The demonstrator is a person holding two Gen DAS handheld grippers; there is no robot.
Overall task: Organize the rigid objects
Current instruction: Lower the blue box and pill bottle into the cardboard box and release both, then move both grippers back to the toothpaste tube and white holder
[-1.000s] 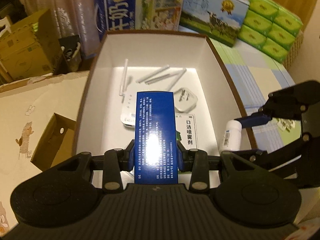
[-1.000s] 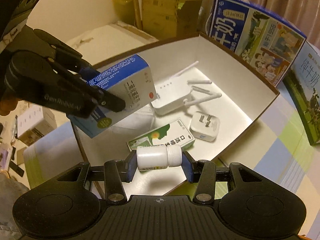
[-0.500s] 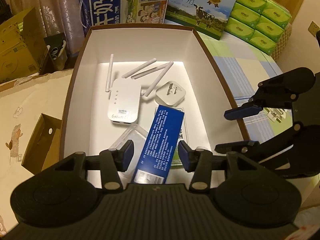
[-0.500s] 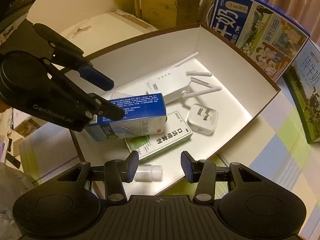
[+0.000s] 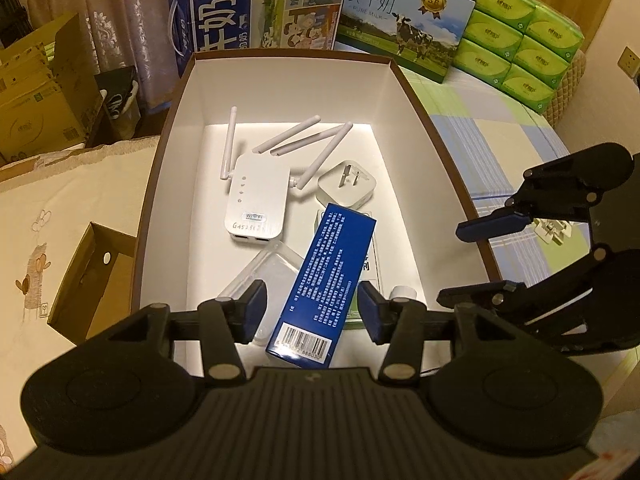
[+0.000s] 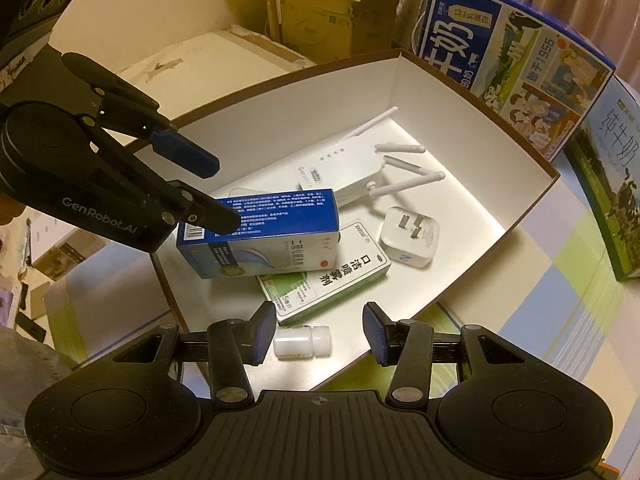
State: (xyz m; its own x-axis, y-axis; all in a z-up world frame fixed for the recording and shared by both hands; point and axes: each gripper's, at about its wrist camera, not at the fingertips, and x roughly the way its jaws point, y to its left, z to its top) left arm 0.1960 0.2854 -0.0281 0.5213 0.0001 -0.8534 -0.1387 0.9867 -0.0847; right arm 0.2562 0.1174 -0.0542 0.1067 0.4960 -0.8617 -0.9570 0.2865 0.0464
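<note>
- Left wrist view: the left tool (image 5: 311,307) stands with its jaws apart around the blue box (image 5: 325,285), gripping nothing; the blue box lies tilted inside the big white box (image 5: 448,168), propped on the green-and-white box (image 5: 370,266) and a clear plastic case (image 5: 264,276). It could slide or tip if a finger clips it on the way out
- The router (image 5: 256,204) and plug adapter (image 5: 347,189) lie further in
- Right wrist view: the right tool (image 6: 319,334) is also spread, empty, over the small white bottle (image 6: 302,342), which lies on its side by the near wall and may roll
- The big white box rests on a checked bed cover (image 6: 540,320); milk cartons (image 6: 516,52) and cardboard boxes (image 6: 336,4) crowd the room
</note>
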